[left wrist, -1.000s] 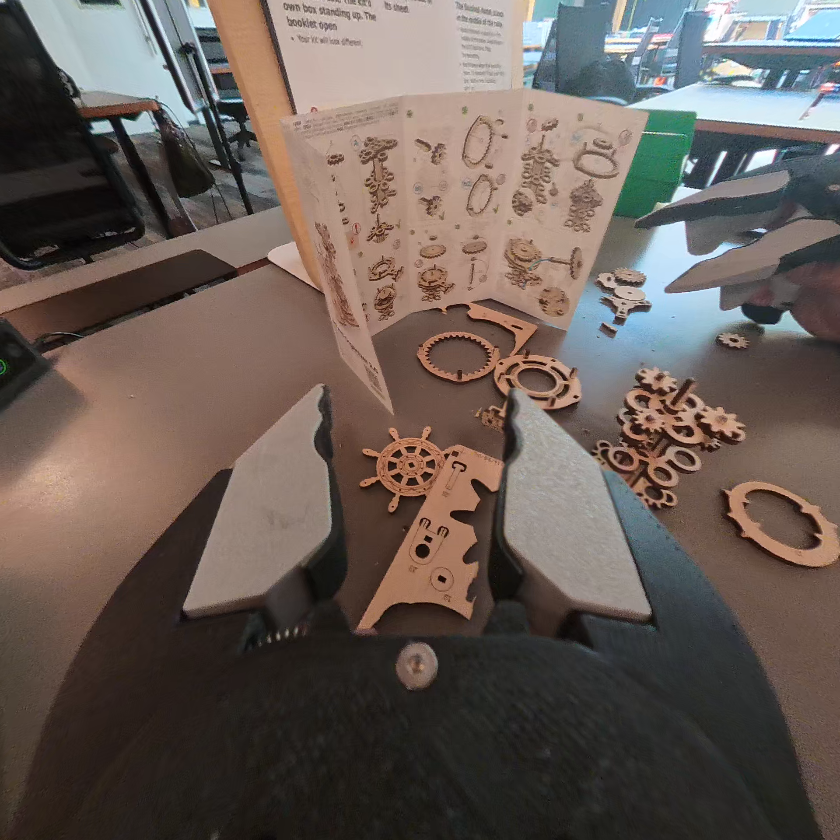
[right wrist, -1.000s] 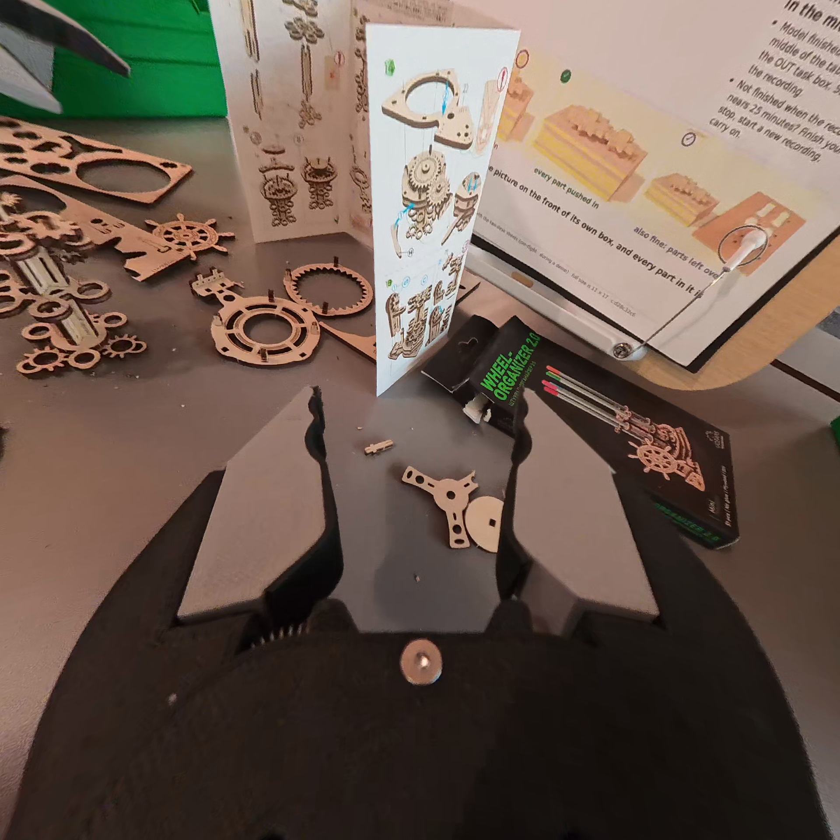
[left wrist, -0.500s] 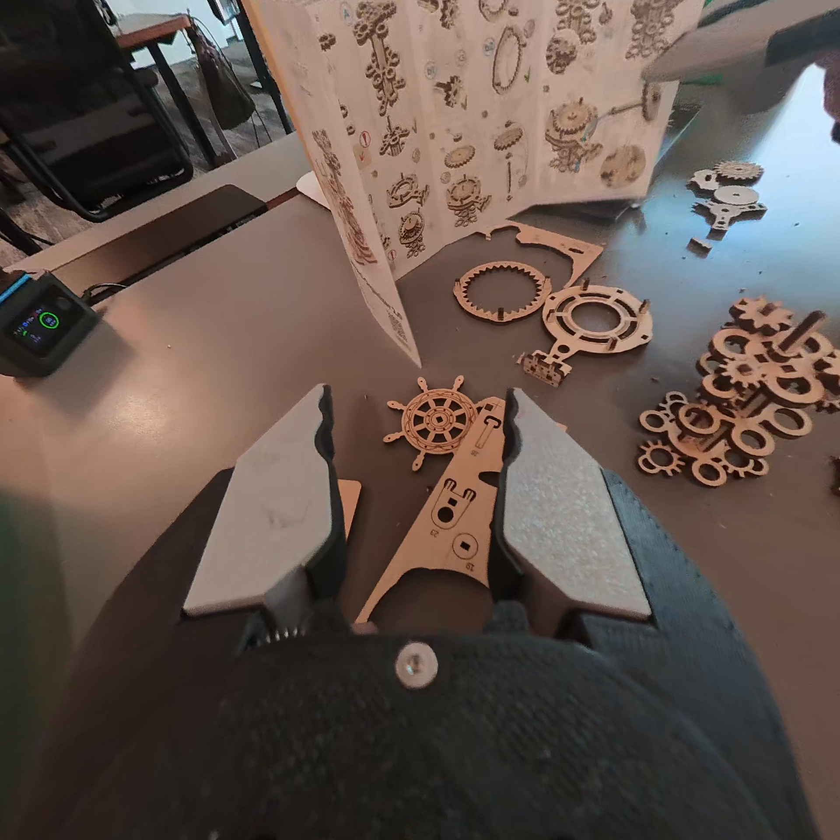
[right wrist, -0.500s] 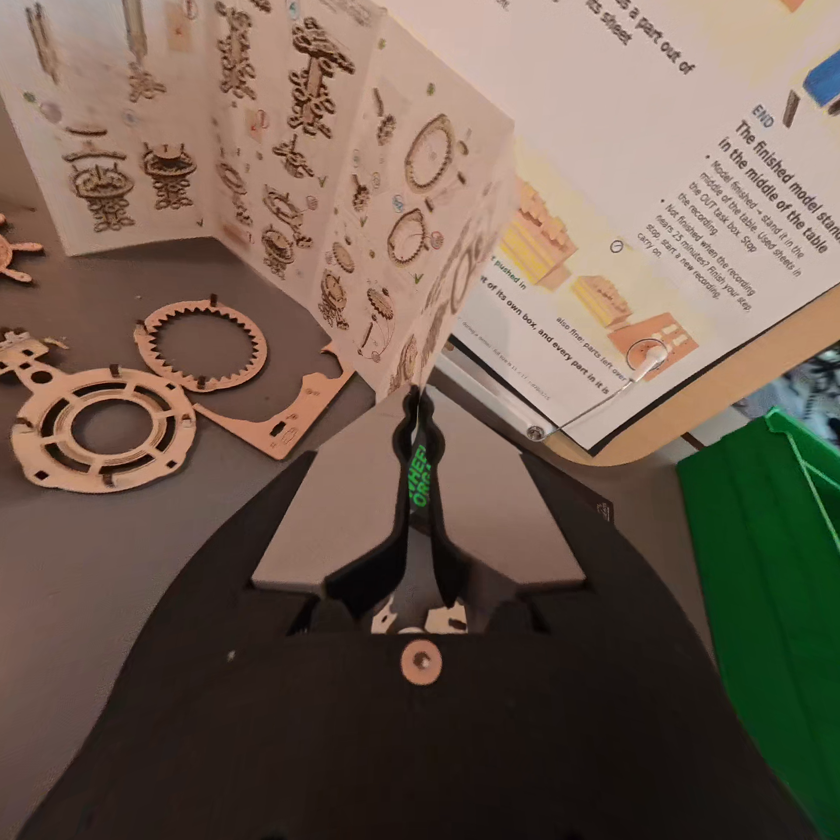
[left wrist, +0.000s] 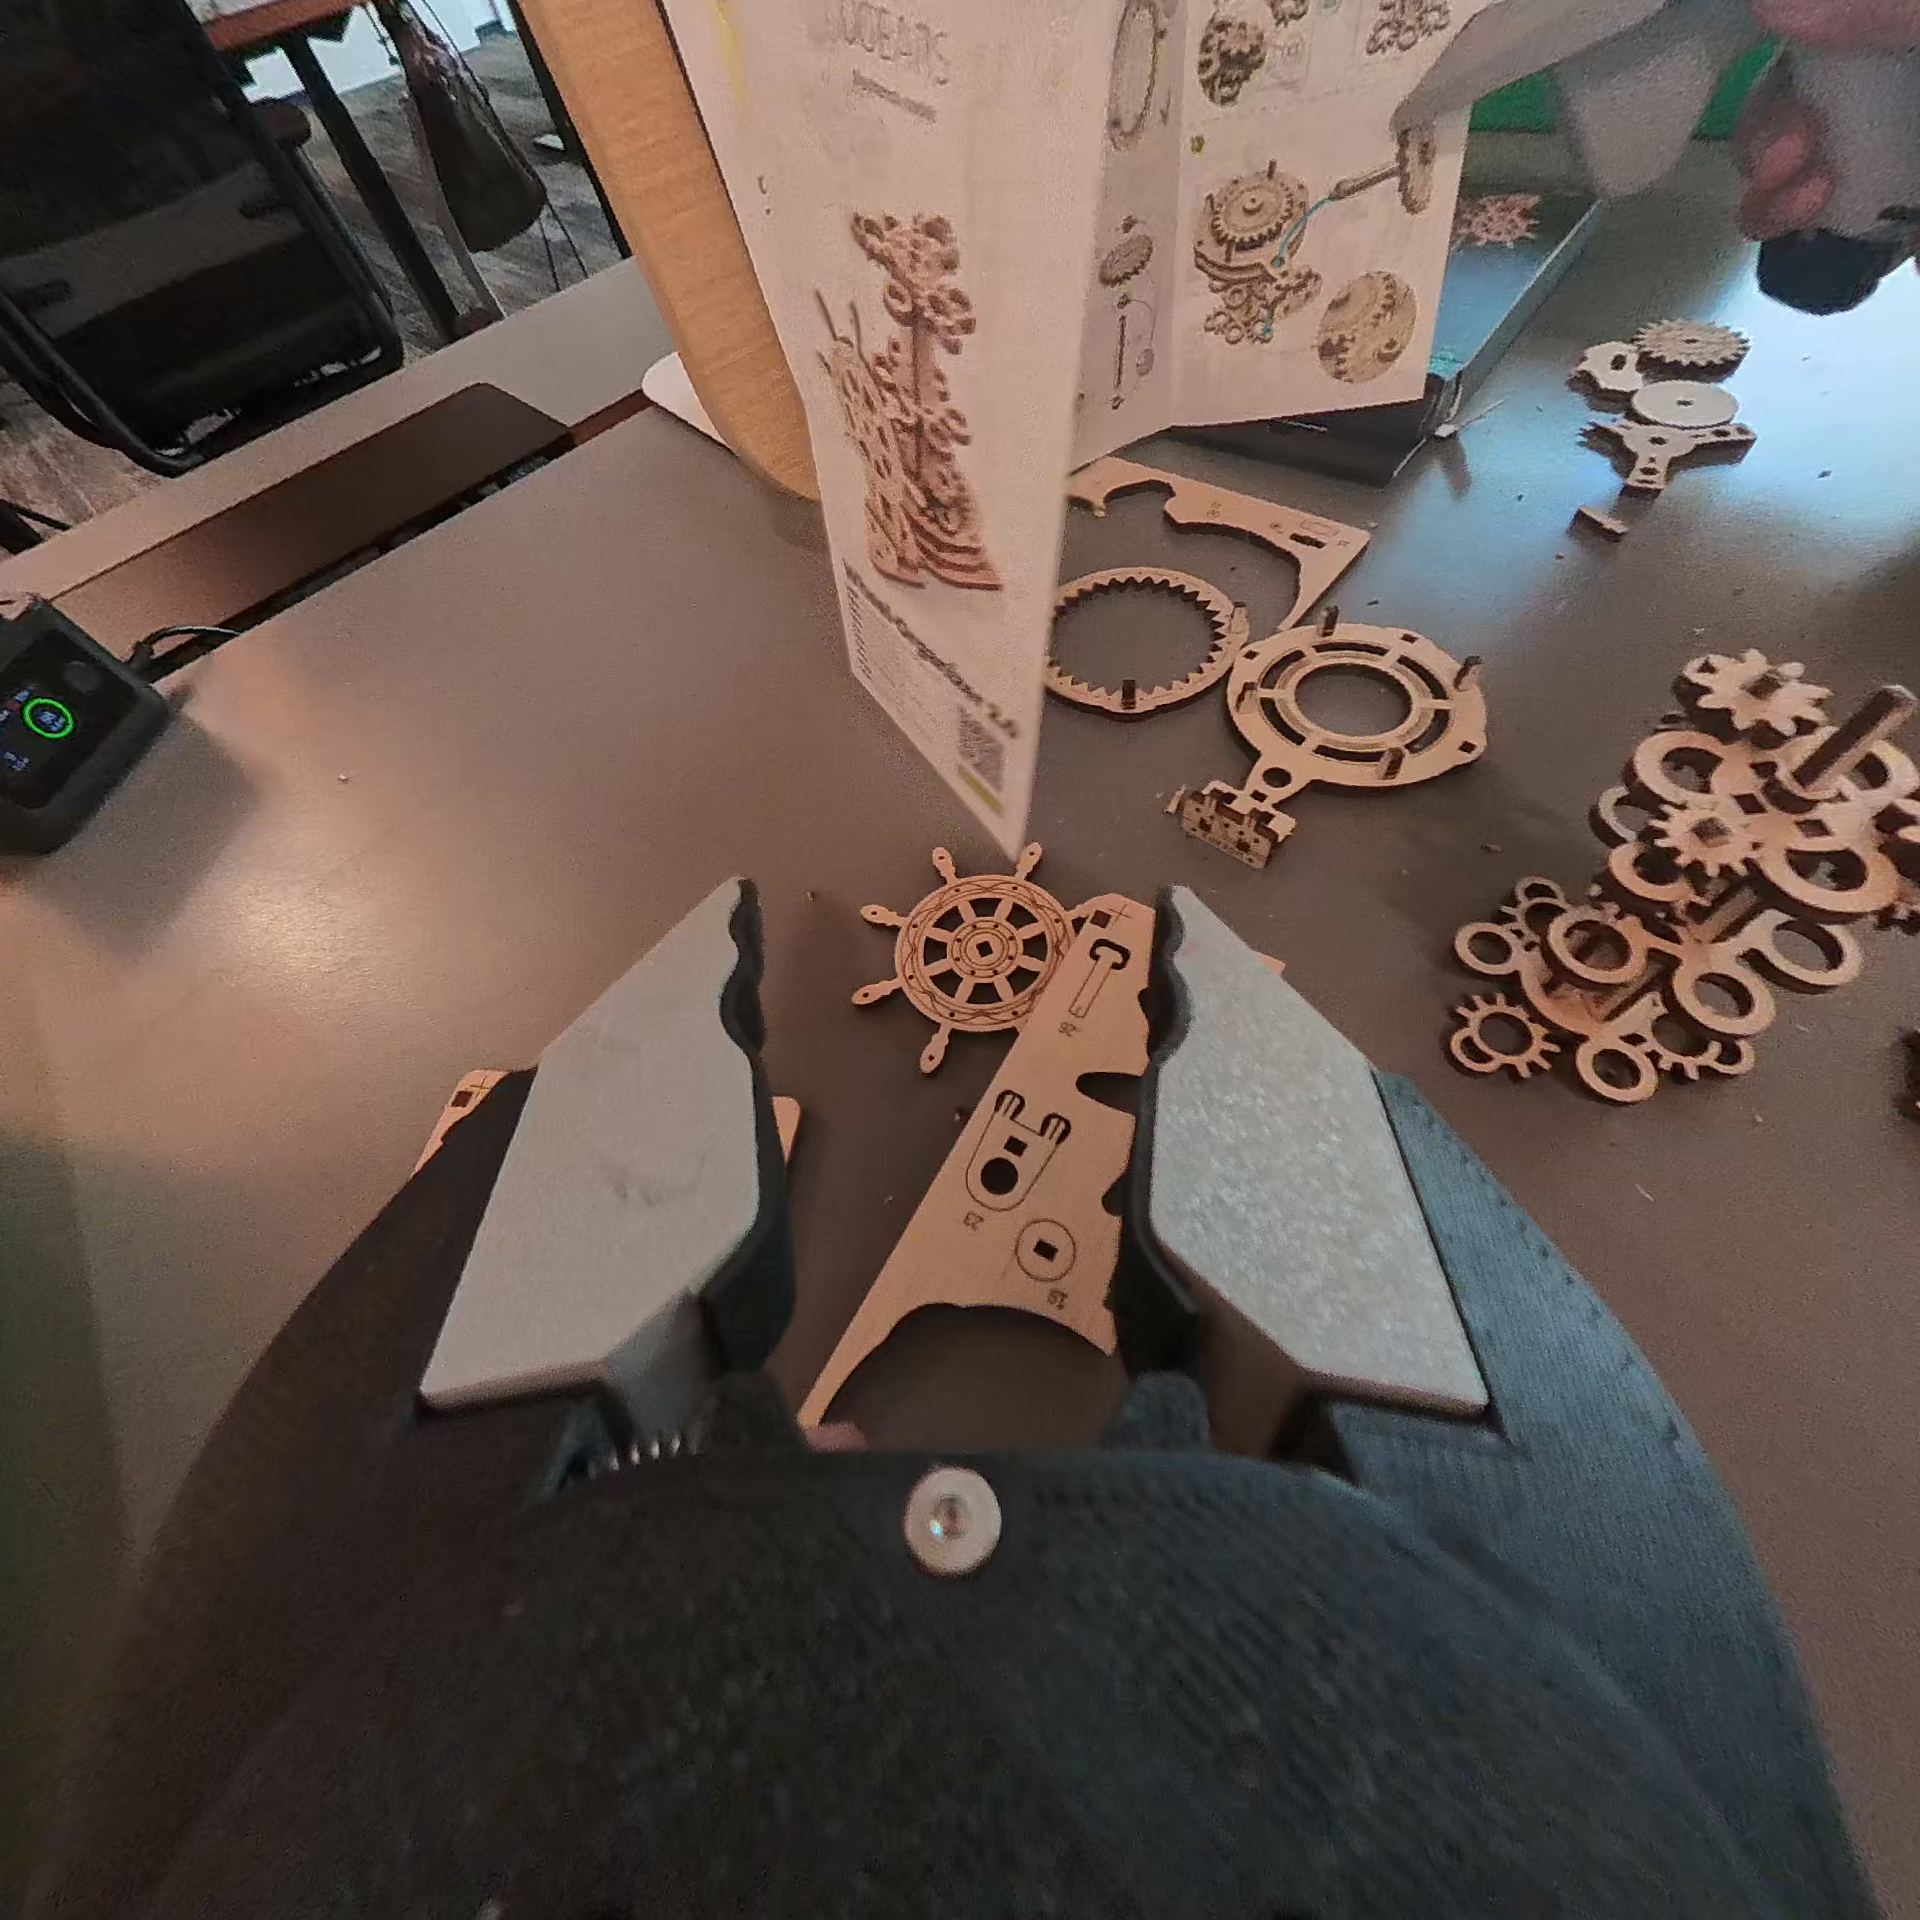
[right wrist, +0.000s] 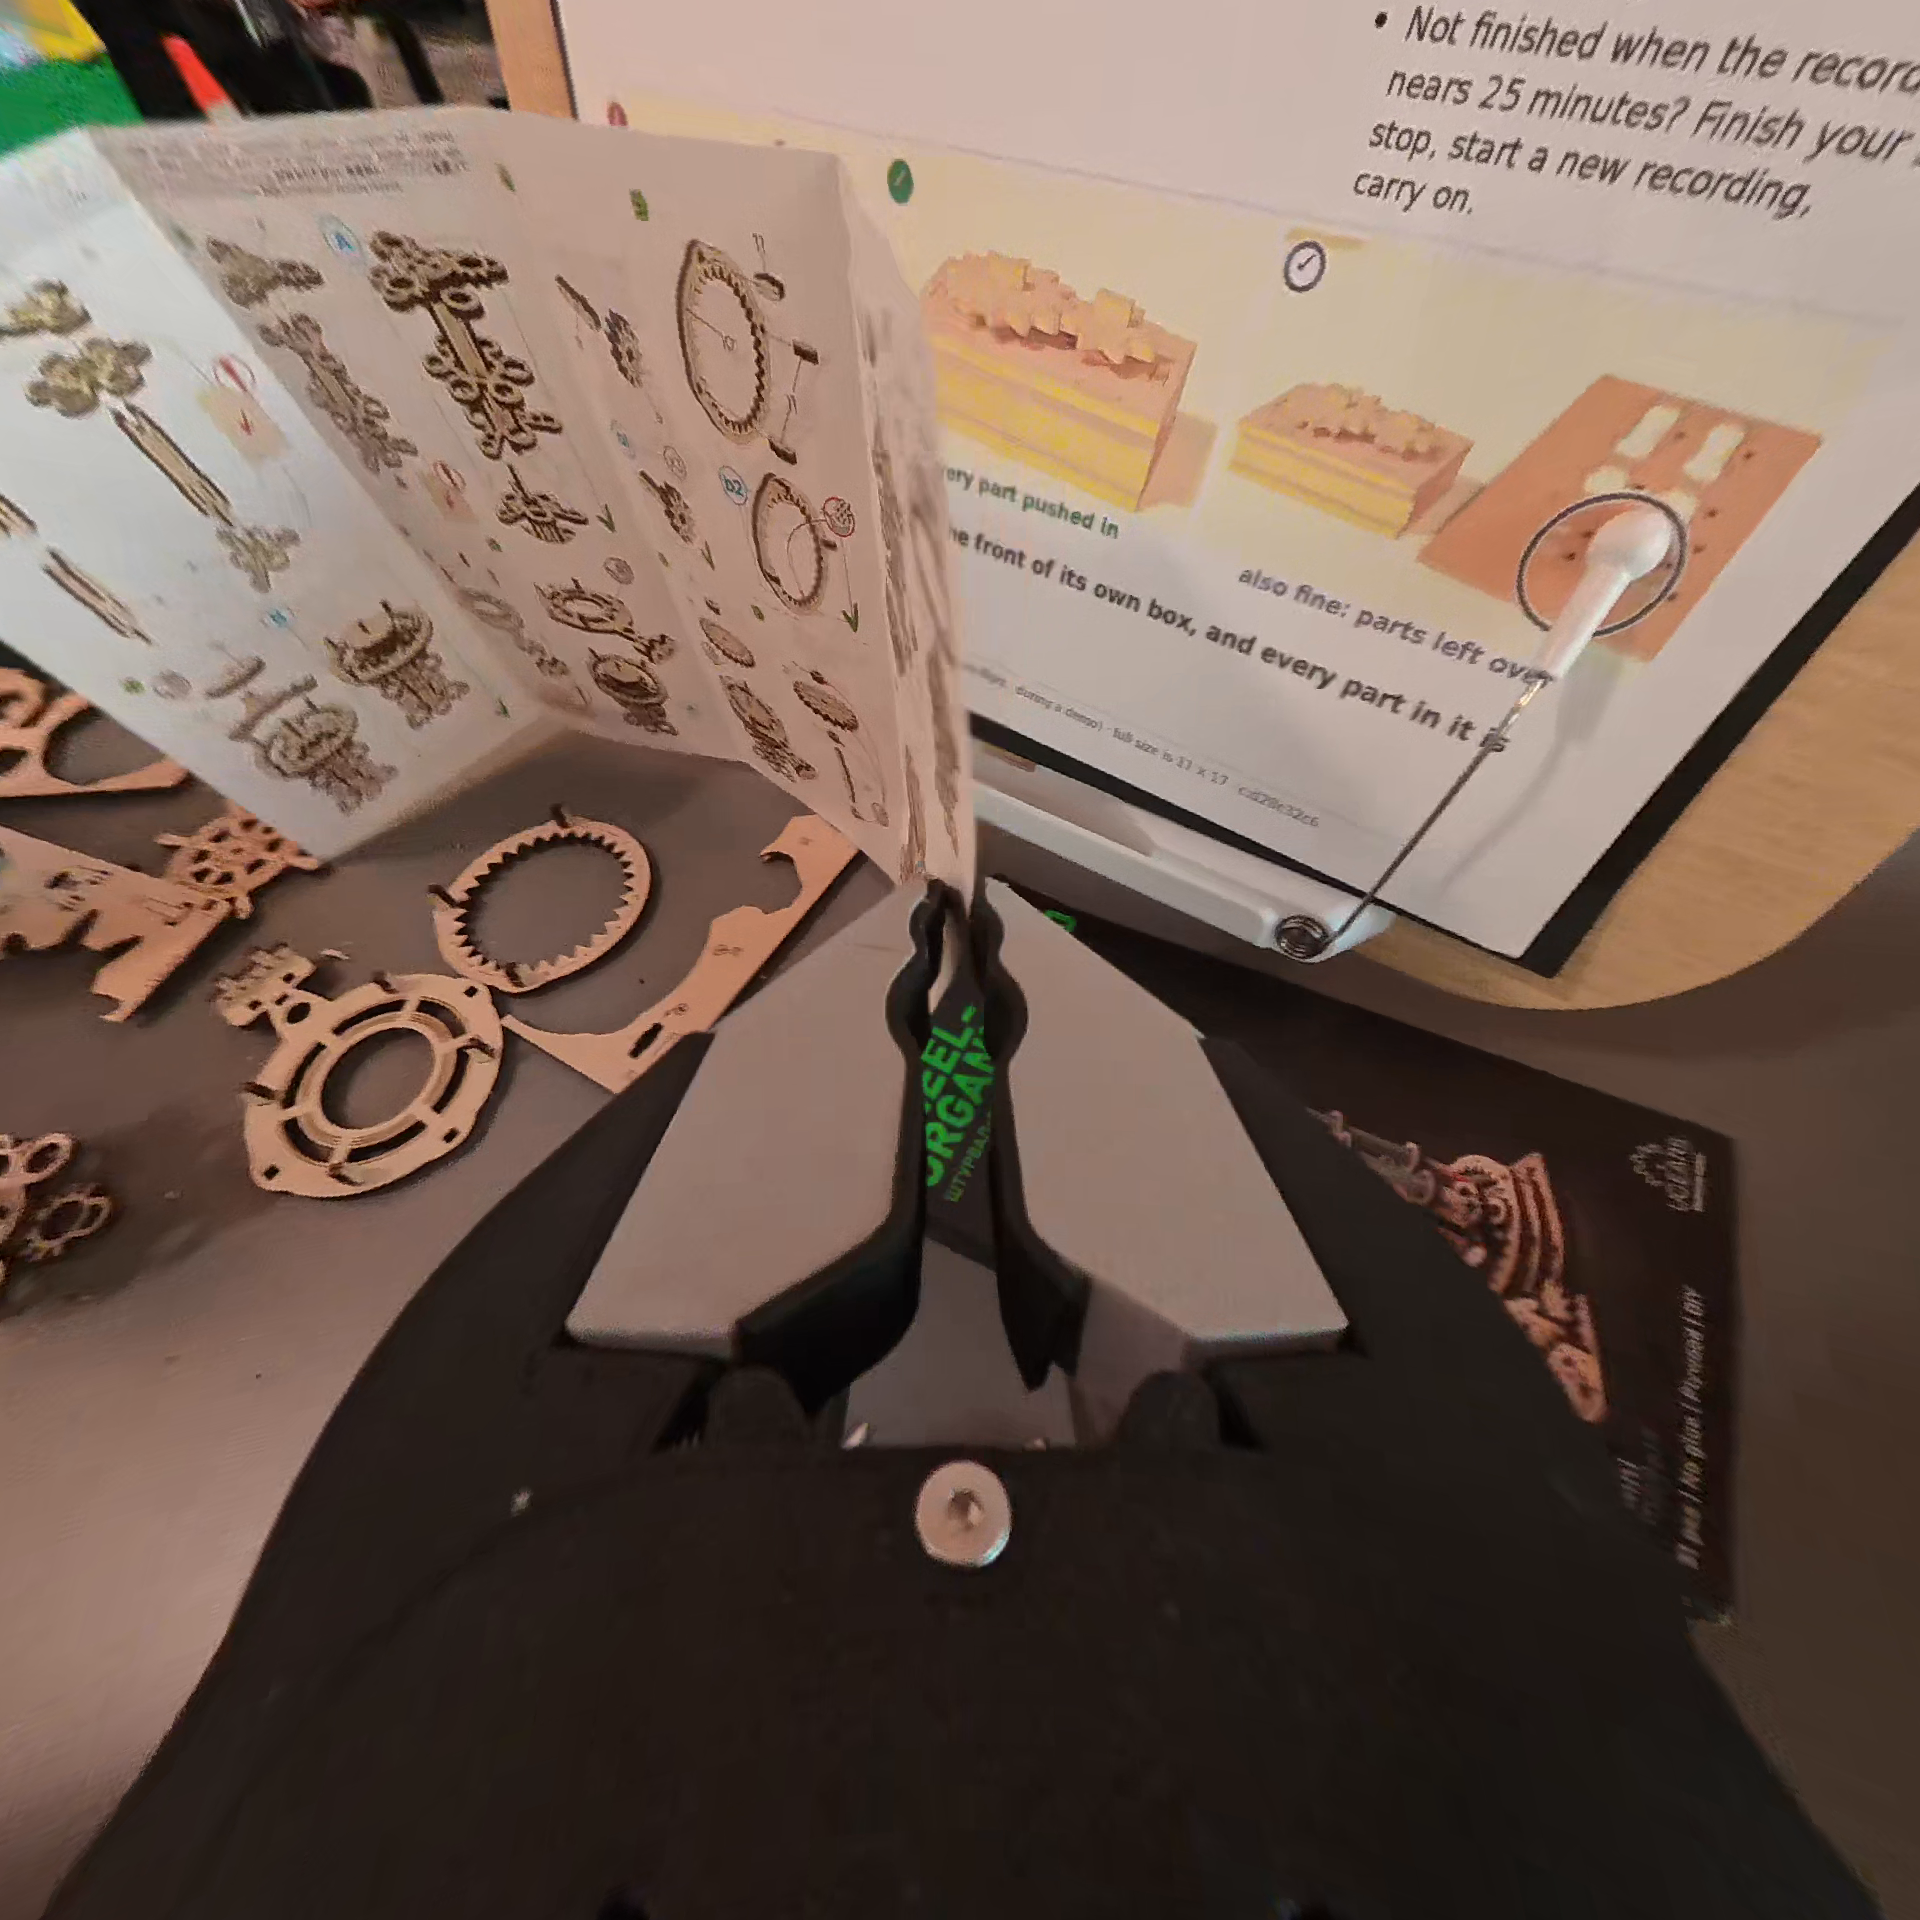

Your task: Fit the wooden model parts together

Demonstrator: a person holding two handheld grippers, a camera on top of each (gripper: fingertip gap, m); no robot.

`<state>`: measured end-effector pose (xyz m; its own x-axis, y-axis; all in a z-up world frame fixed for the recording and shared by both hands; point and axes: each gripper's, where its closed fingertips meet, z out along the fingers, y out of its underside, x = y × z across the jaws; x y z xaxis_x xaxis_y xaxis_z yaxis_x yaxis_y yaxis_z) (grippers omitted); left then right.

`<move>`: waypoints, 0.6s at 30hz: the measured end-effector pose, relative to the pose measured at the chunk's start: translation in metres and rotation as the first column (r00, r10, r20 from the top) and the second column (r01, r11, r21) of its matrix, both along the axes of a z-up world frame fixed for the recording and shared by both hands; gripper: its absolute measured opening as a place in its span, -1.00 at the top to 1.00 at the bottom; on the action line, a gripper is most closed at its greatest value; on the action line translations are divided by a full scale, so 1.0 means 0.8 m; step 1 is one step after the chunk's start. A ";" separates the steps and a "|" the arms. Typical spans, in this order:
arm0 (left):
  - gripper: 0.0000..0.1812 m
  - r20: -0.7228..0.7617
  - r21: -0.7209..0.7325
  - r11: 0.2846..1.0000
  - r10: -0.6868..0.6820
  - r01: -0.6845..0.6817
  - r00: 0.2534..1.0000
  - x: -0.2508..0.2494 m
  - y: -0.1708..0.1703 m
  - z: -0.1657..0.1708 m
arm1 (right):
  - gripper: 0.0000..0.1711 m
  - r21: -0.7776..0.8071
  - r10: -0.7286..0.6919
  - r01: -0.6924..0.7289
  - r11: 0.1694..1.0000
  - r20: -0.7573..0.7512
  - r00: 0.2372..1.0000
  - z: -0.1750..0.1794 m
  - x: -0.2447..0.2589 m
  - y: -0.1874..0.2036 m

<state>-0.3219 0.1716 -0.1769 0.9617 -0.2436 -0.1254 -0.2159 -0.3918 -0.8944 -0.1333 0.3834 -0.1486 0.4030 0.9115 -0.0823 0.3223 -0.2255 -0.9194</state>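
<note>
My left gripper point(left wrist: 954, 899) is open and empty, low over a wooden ship wheel point(left wrist: 977, 951) and a flat wooden sheet offcut point(left wrist: 1039, 1174) that lies between its fingers. My right gripper point(right wrist: 951, 904) is shut on the bottom corner of the folded paper instruction booklet point(right wrist: 468, 468), which also shows in the left wrist view point(left wrist: 935, 416). A toothed ring point(right wrist: 545, 904), a round pegged frame point(right wrist: 374, 1081) and a stacked gear assembly point(left wrist: 1704, 883) lie on the table.
A black kit box point(right wrist: 1507, 1247) lies under my right gripper. A wooden board with a clipped instruction sheet point(right wrist: 1351, 416) stands behind it. Small gear parts point(left wrist: 1662, 405) lie at the back right. A small device with a lit screen point(left wrist: 52, 727) sits at the left. Across from one pair of fingers to the other is roughly 30 cm.
My right gripper went from open over small parts to shut on the booklet's corner. The booklet's panels have swung and shifted. My left gripper has stayed open and moved slightly forward.
</note>
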 end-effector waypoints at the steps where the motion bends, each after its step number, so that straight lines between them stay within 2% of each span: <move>1: 0.20 -0.001 0.000 1.000 -0.003 0.003 1.000 0.001 0.000 0.000 | 0.98 -0.008 0.005 -0.005 1.000 -0.007 1.000 0.001 -0.001 -0.001; 18: 0.20 -0.004 -0.002 1.000 -0.005 0.005 1.000 0.003 -0.002 -0.001 | 0.90 0.039 0.027 -0.027 0.999 0.019 0.999 0.002 -0.011 -0.013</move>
